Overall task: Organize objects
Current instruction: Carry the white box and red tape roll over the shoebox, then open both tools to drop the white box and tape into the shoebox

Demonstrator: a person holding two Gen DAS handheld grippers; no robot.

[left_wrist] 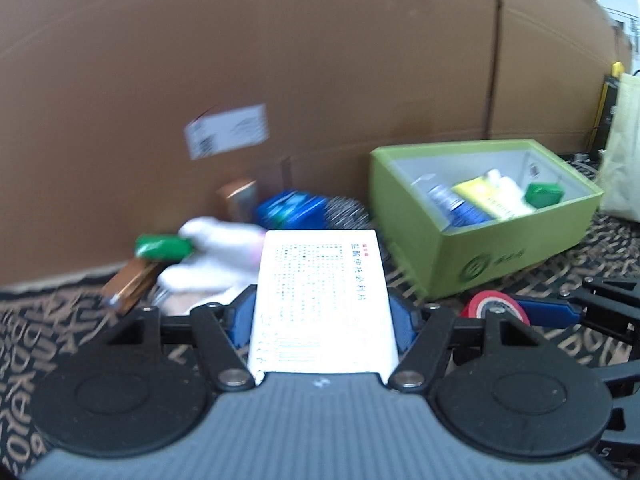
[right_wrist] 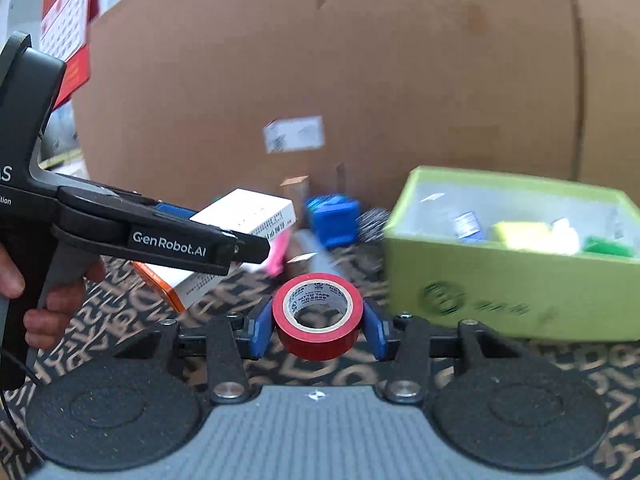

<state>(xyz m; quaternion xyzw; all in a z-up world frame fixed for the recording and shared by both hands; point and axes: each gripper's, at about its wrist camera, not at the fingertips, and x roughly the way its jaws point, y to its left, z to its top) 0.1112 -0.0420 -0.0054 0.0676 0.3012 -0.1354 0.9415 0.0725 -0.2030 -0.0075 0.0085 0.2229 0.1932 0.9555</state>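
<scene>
Left gripper (left_wrist: 322,312) is clamped on a white box (left_wrist: 322,300), blue pads (left_wrist: 242,318) pressed to both long sides; the box lies flat between the fingers, printed face up, clear of the mat (left_wrist: 40,344). Right gripper (right_wrist: 318,330) is clamped on a red tape roll (right_wrist: 318,316), pads on opposite sides of the roll, core hole facing the camera, also off the mat.

From the right wrist view the left gripper sits to the left and a bit ahead, a hand (right_wrist: 48,300) on its grip, the box sticking out past the fingertips with an orange side showing.

Green bin (left_wrist: 516,256) stands on the mat to the right of both grippers, against the cardboard wall (left_wrist: 280,60). Inside: a blue bottle (left_wrist: 456,204), a yellow pack (left_wrist: 492,200), a small green box (left_wrist: 542,194).

Loose pile on the mat by the wall, left of the bin: blue pack (left_wrist: 292,208), white bundle (left_wrist: 216,256), green item (left_wrist: 162,246), brown box (left_wrist: 132,284). All blurred, details unreadable.
</scene>
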